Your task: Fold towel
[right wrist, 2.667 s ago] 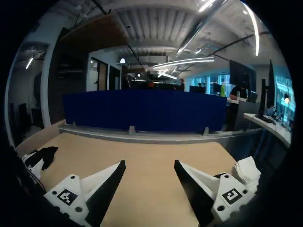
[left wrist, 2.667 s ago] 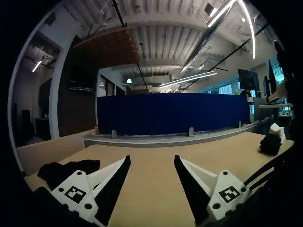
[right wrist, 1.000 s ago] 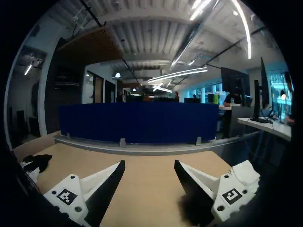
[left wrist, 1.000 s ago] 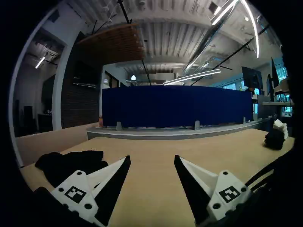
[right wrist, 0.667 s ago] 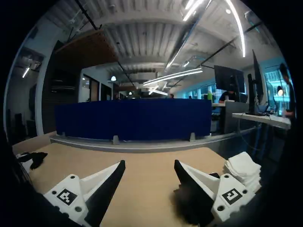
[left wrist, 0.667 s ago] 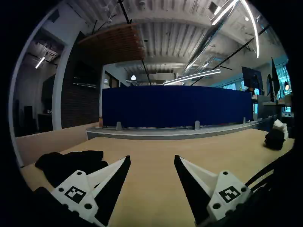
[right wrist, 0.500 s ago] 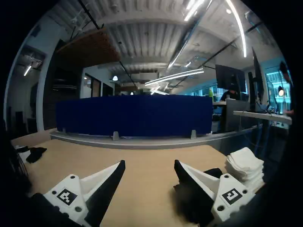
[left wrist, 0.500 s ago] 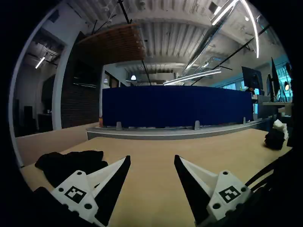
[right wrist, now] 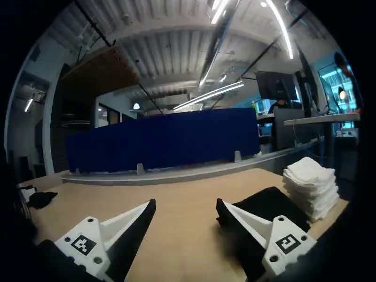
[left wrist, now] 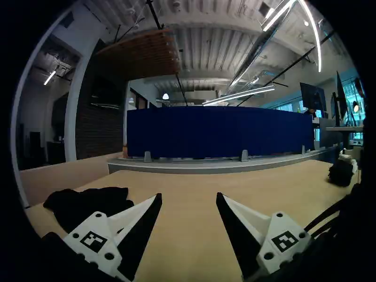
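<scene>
Swinging round and dipping, the right gripper [right wrist: 185, 201] has brought the black towel [right wrist: 269, 203] and the stack of white towels [right wrist: 311, 187] much further into its view than a moment ago. The left gripper [left wrist: 188, 195] has barely shifted.

Both grippers have their fingers spread apart with nothing between them. The black towel lies flat on the wooden table [right wrist: 183, 192], just beyond the right gripper's right-hand finger and right up against the white stack. A crumpled dark cloth [left wrist: 88, 203] sits just past the left gripper's left-hand finger. A blue divider [left wrist: 216, 131] closes off the far side of the table.

From where the right gripper stands, I'd worry about the white stack. It sits near the table's edge, and a sideways drag on the black towel could topple it or shove it off. A careless pinch might also catch several layers at once, or miss the corner, leaving the fold crooked.

None of the cloth is in a bin or basket; it all rests directly on the tabletop.
</scene>
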### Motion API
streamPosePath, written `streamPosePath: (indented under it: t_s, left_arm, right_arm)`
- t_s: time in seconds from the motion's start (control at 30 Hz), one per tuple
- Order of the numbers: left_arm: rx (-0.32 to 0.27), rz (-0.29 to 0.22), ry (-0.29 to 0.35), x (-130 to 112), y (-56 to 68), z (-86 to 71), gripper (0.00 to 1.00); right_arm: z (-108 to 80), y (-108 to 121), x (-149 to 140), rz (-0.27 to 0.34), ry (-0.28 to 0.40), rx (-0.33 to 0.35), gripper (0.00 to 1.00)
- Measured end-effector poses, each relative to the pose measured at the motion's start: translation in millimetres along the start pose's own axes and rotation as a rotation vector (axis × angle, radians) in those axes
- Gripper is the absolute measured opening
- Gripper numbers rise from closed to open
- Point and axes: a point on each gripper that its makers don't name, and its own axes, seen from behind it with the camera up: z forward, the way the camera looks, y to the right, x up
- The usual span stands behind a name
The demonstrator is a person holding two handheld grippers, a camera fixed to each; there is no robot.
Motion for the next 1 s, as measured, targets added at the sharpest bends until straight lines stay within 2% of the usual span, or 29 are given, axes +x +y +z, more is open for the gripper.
streamPosePath:
  t_s: [0.3,1.0]
  left_arm:
    - [0.0,0.0,0.0,0,0.1,-0.2,0.85]
    - [0.0,0.0,0.0,0,0.0,-1.0,0.85]
  right_arm:
    - [-3.6,-4,-13,0.02,0.004,0.01,1.0]
    - [-3.8,-24,-19,-0.128,0.014,0.031,1.0]
